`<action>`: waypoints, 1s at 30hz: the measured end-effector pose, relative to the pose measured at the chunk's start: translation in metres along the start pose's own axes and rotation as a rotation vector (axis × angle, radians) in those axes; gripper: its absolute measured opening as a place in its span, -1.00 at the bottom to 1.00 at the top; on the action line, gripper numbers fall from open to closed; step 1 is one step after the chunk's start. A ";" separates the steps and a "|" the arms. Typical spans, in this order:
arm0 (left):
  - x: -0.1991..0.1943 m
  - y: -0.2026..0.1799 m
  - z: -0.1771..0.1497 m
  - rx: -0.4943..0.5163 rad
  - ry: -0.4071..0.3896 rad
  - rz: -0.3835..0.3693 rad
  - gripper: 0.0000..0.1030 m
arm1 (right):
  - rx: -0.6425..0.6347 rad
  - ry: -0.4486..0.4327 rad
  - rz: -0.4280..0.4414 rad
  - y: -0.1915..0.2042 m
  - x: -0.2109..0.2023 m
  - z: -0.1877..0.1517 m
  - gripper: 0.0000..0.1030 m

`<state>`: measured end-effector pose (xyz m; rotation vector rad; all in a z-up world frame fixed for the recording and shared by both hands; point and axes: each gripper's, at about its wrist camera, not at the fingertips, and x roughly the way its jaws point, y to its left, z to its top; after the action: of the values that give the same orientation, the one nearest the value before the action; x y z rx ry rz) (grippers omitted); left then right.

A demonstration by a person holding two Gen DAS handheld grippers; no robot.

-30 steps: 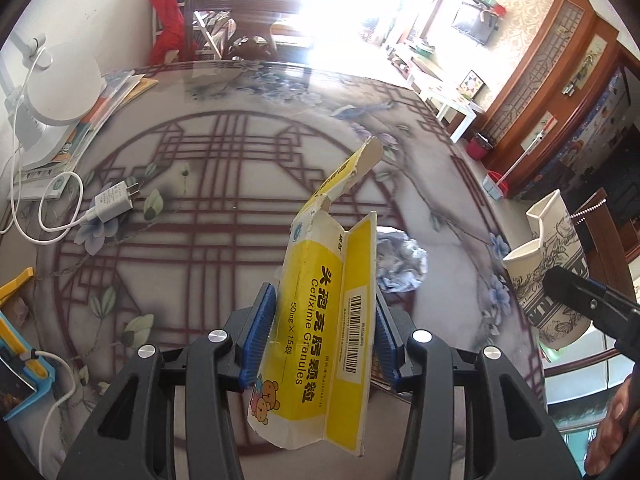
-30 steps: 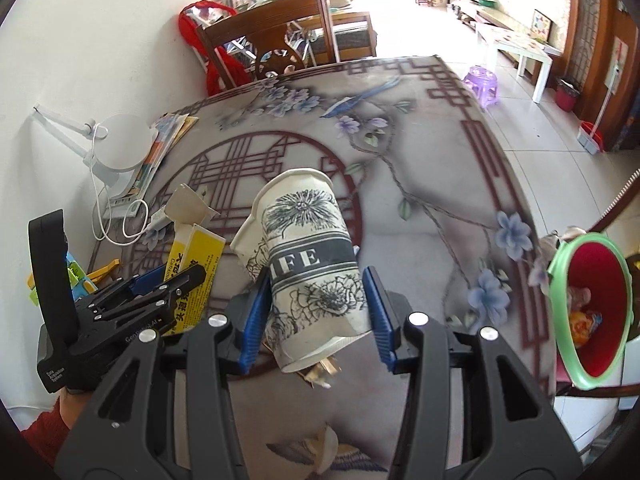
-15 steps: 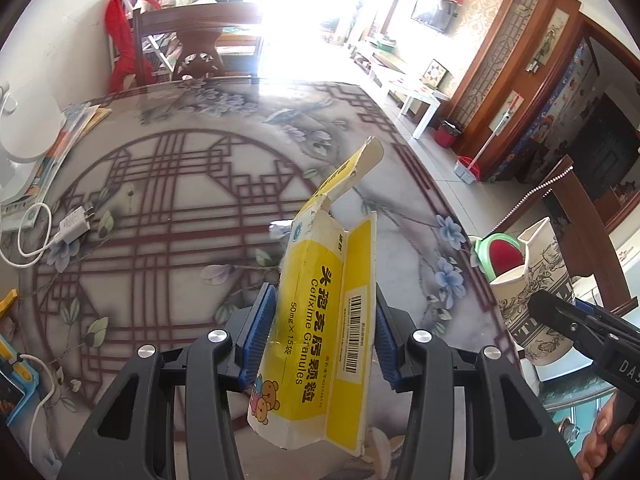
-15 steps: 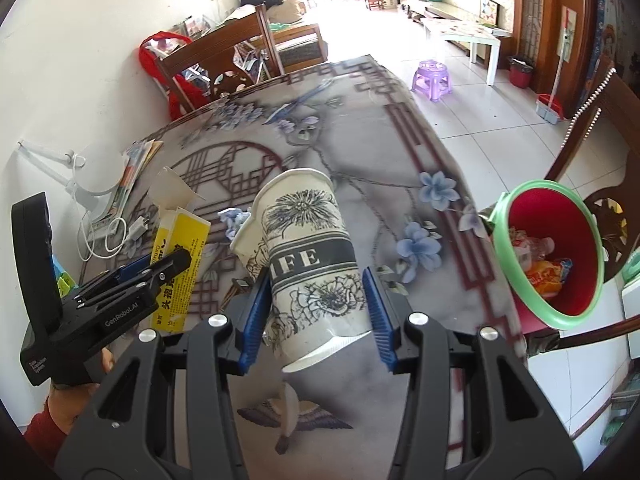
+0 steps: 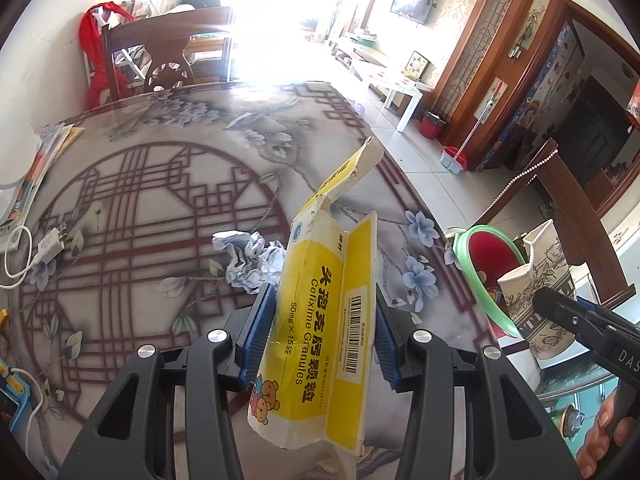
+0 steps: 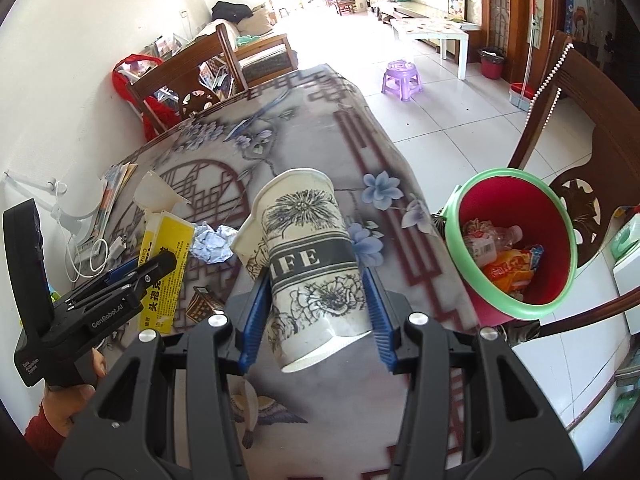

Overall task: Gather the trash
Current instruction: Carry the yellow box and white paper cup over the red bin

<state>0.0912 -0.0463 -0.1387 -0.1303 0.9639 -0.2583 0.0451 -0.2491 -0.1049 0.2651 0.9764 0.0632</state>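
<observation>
My left gripper (image 5: 320, 332) is shut on a yellow medicine box (image 5: 320, 320) with its flap open, held above the table. My right gripper (image 6: 314, 316) is shut on a crumpled floral paper cup (image 6: 308, 256); the cup also shows in the left wrist view (image 5: 540, 296). A red bin with a green rim (image 6: 516, 248) holding trash stands beside the table's right edge, to the right of the cup; it also shows in the left wrist view (image 5: 486, 256). A crumpled paper ball (image 5: 248, 260) lies on the table ahead of the box; it also shows in the right wrist view (image 6: 212, 244).
The patterned table (image 5: 140, 200) carries a white charger with cable (image 5: 48, 244) and books (image 5: 36, 168) at the left. A small brown scrap (image 6: 200, 300) lies near the box. Wooden chairs stand at the far end (image 5: 168, 52) and beside the bin (image 6: 592, 140).
Both grippers have moved right toward the table's edge with their loads. The red bin has come much closer in both views. The paper ball now lies left of the box.
</observation>
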 end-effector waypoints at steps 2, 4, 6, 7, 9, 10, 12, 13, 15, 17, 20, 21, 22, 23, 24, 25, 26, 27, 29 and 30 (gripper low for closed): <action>0.002 -0.005 0.001 0.006 0.002 -0.001 -0.15 | 0.009 -0.002 -0.004 -0.007 -0.002 0.001 -0.13; 0.004 -0.011 0.002 0.012 0.004 -0.004 -0.15 | 0.017 -0.005 -0.008 -0.013 -0.003 0.002 -0.13; 0.006 -0.016 0.003 0.023 0.007 -0.006 -0.15 | 0.025 -0.007 -0.013 -0.020 -0.005 0.003 -0.13; 0.007 -0.020 0.004 0.027 0.008 -0.007 -0.15 | 0.030 -0.008 -0.015 -0.024 -0.005 0.003 -0.13; 0.010 -0.026 0.005 0.035 0.012 -0.010 -0.15 | 0.040 -0.010 -0.020 -0.031 -0.007 0.003 -0.13; 0.011 -0.029 0.005 0.040 0.015 -0.012 -0.15 | 0.046 -0.011 -0.022 -0.035 -0.007 0.003 -0.13; 0.013 -0.036 0.006 0.051 0.018 -0.014 -0.15 | 0.056 -0.013 -0.027 -0.042 -0.009 0.003 -0.13; 0.014 -0.039 0.006 0.055 0.020 -0.015 -0.15 | 0.061 -0.014 -0.030 -0.045 -0.010 0.003 -0.13; 0.017 -0.046 0.007 0.065 0.023 -0.018 -0.15 | 0.073 -0.015 -0.035 -0.053 -0.011 0.004 -0.13; 0.019 -0.052 0.007 0.074 0.025 -0.019 -0.15 | 0.084 -0.017 -0.041 -0.061 -0.013 0.003 -0.13; 0.023 -0.063 0.008 0.088 0.028 -0.020 -0.15 | 0.101 -0.017 -0.047 -0.072 -0.014 0.004 -0.13; 0.025 -0.066 0.008 0.091 0.030 -0.020 -0.15 | 0.106 -0.016 -0.049 -0.076 -0.014 0.004 -0.13; 0.026 -0.069 0.008 0.094 0.032 -0.022 -0.15 | 0.110 -0.016 -0.051 -0.080 -0.014 0.003 -0.13; 0.027 -0.072 0.009 0.097 0.033 -0.023 -0.15 | 0.115 -0.016 -0.053 -0.084 -0.015 0.004 -0.13; 0.029 -0.077 0.010 0.101 0.034 -0.026 -0.15 | 0.120 -0.016 -0.055 -0.088 -0.015 0.003 -0.13; 0.030 -0.081 0.010 0.104 0.035 -0.029 -0.15 | 0.124 -0.016 -0.057 -0.092 -0.016 0.003 -0.13; 0.032 -0.085 0.011 0.108 0.035 -0.031 -0.15 | 0.127 -0.016 -0.059 -0.095 -0.016 0.004 -0.13; 0.033 -0.090 0.012 0.113 0.036 -0.035 -0.15 | 0.132 -0.016 -0.062 -0.100 -0.017 0.004 -0.13; 0.037 -0.100 0.013 0.123 0.039 -0.043 -0.15 | 0.138 -0.016 -0.066 -0.107 -0.018 0.004 -0.13; 0.038 -0.104 0.013 0.126 0.040 -0.047 -0.15 | 0.142 -0.016 -0.068 -0.111 -0.019 0.005 -0.13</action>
<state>0.1063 -0.1570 -0.1380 -0.0322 0.9819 -0.3655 0.0309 -0.3605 -0.1149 0.3618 0.9750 -0.0709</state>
